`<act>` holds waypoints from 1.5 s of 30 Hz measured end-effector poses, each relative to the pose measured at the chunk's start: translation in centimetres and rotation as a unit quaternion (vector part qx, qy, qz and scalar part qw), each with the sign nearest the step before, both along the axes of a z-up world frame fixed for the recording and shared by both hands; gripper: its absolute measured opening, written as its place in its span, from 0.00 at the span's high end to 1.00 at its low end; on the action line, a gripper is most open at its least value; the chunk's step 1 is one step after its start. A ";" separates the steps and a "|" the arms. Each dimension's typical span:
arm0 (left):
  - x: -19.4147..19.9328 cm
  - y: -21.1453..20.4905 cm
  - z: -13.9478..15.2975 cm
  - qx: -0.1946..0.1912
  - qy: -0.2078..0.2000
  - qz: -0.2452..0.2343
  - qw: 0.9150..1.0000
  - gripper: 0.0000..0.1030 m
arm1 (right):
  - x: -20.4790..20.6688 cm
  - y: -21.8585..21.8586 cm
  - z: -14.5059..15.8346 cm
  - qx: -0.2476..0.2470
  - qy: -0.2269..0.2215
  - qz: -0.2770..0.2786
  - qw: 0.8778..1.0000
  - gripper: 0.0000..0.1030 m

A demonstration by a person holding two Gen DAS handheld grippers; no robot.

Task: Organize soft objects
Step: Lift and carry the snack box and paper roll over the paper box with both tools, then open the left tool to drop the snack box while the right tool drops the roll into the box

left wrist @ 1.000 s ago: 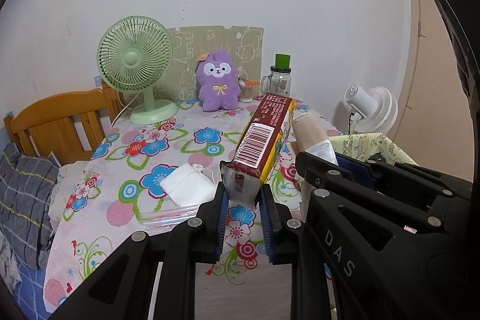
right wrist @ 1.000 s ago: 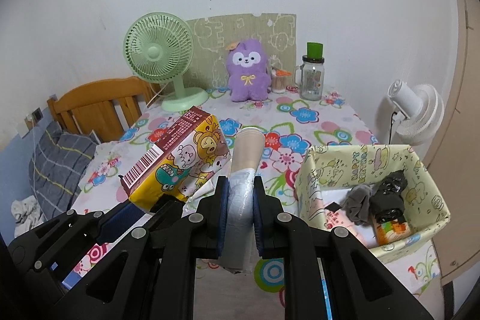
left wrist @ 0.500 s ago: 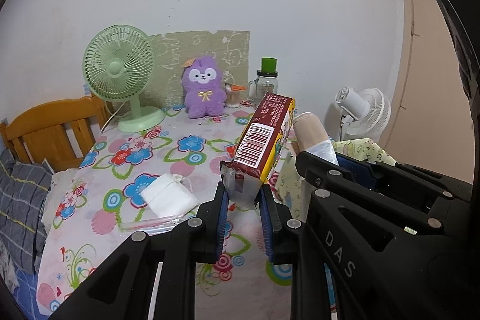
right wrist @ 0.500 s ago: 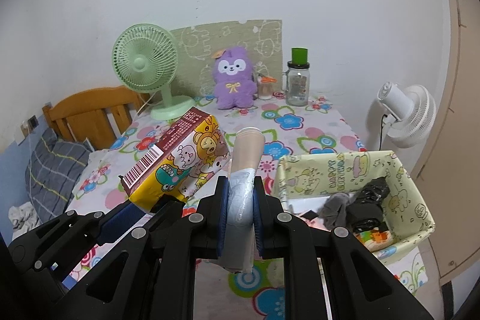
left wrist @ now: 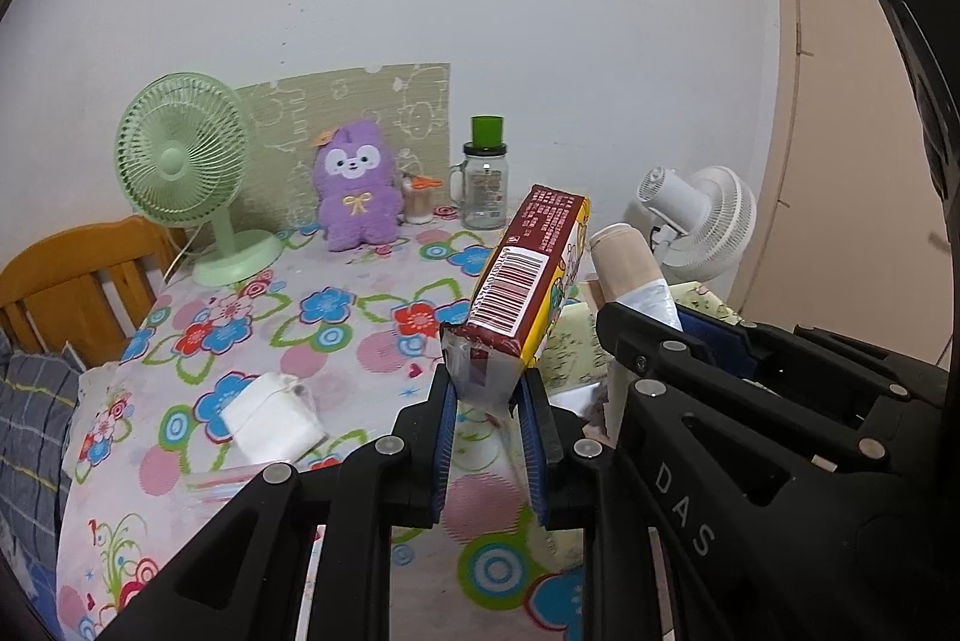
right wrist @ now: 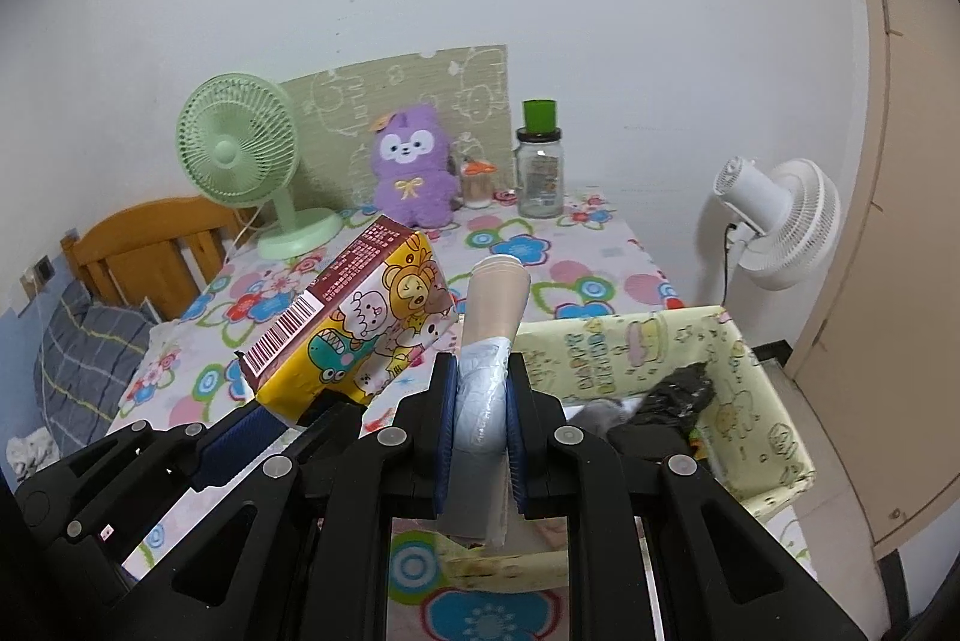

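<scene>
Floral tablecloth [left wrist: 252, 371] below, left tongs [left wrist: 487, 404] clamped on tissue pack [left wrist: 522, 287], right tongs [right wrist: 480, 401] clamped on beige roll [right wrist: 489, 335].

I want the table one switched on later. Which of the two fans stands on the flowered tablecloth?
The green fan, standing by the purple plush toy on the tablecloth. The white fan stands beyond the table's edge.

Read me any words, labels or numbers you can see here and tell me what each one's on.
"DAS": moulded on the right gripper arm, left wrist view.
"HAPPY BIRTHDAY": printed upside down inside the yellow box.
Snack pack: barcode and small print, too small to read.
Jar label: blurred.
</scene>
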State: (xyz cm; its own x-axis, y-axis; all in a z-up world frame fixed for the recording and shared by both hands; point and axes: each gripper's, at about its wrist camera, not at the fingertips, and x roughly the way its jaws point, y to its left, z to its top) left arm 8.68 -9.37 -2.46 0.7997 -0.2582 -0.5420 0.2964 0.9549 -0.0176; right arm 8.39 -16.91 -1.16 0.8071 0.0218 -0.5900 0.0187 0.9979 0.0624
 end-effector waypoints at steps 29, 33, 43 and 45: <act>1.8 -8.3 -1.3 0.013 0.017 -0.050 0.999 0.81 | 0.6 -9.0 -1.5 0.007 0.012 -0.056 0.998 0.82; 2.4 -9.1 -2.0 0.018 0.026 -0.053 0.998 0.81 | 1.0 -9.8 -2.3 0.011 0.021 -0.061 0.998 0.82; 3.3 -9.9 -3.7 0.042 0.043 -0.047 0.997 0.69 | 2.2 -11.2 -4.4 0.024 0.049 -0.065 0.996 0.82; 3.5 -9.7 -3.8 0.041 0.048 -0.046 0.997 0.65 | 2.5 -11.2 -4.7 0.025 0.053 -0.064 0.996 0.83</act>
